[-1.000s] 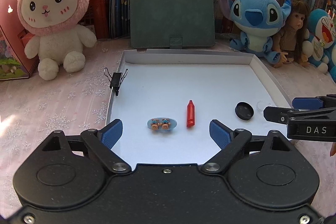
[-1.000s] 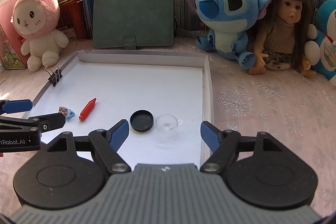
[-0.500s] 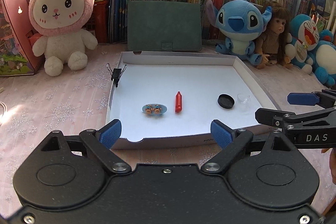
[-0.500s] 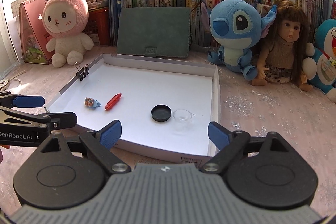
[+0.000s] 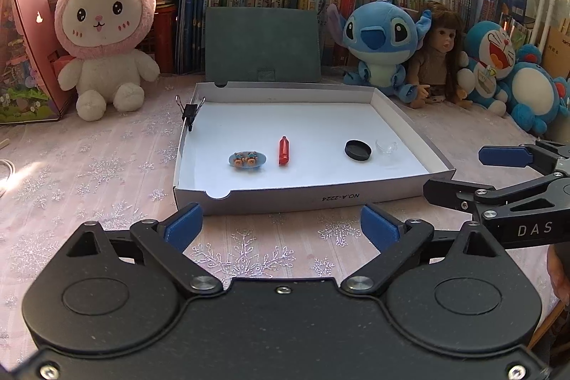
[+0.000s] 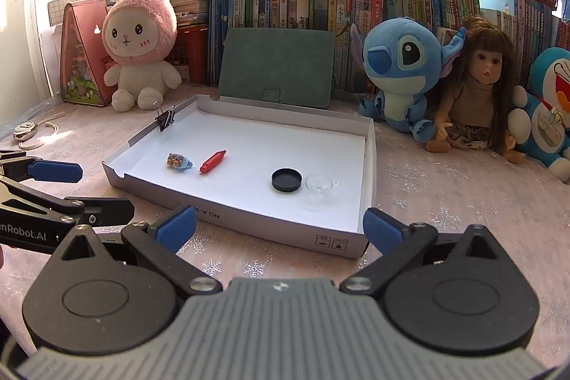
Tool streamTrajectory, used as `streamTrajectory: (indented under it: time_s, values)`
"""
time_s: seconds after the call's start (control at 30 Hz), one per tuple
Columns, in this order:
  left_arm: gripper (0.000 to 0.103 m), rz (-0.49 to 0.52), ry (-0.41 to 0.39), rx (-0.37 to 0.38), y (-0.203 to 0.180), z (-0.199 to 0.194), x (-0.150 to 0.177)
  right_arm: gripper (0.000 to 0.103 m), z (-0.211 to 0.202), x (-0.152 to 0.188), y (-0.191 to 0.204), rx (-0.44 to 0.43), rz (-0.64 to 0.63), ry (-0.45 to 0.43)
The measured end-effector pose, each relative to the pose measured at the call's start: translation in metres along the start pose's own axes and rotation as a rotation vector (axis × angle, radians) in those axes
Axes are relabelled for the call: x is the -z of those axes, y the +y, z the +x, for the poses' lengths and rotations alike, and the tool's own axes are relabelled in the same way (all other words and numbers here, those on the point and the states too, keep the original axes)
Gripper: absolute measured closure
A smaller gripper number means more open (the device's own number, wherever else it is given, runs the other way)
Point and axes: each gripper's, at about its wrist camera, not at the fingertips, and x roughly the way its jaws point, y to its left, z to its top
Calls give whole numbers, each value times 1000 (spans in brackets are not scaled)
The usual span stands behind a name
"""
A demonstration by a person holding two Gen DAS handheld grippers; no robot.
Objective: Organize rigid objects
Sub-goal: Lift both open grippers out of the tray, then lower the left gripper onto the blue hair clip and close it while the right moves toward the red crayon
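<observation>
Two tongs, left [image 5: 281, 225] and right [image 6: 279, 228], both apart and empty, before one tray [image 5: 320, 198] with one red crayon [image 5: 283, 150], one black lid [image 5: 357, 150], one clear cup [image 5: 387, 148], one blue charm [image 5: 247, 160], one binder clip [image 5: 190, 111] on its rim.

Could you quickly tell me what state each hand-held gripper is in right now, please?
Left hand-held gripper: open, holding nothing.
Right hand-held gripper: open, holding nothing.

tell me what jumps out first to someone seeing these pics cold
The shallow white box in the middle of the pink tablecloth, with four small things in a row: a blue charm, a red crayon, a black lid and a clear dish. Behind it sit a pink bunny plush at the left and a blue Stitch plush at the right.
</observation>
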Motion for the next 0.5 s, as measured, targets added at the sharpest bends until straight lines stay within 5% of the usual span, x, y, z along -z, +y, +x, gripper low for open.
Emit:
streamTrajectory:
  time_s: [0.5]
  values:
    - [7, -4, 12, -15, 6, -14, 45, 0, -13, 41, -4, -2, -9, -59]
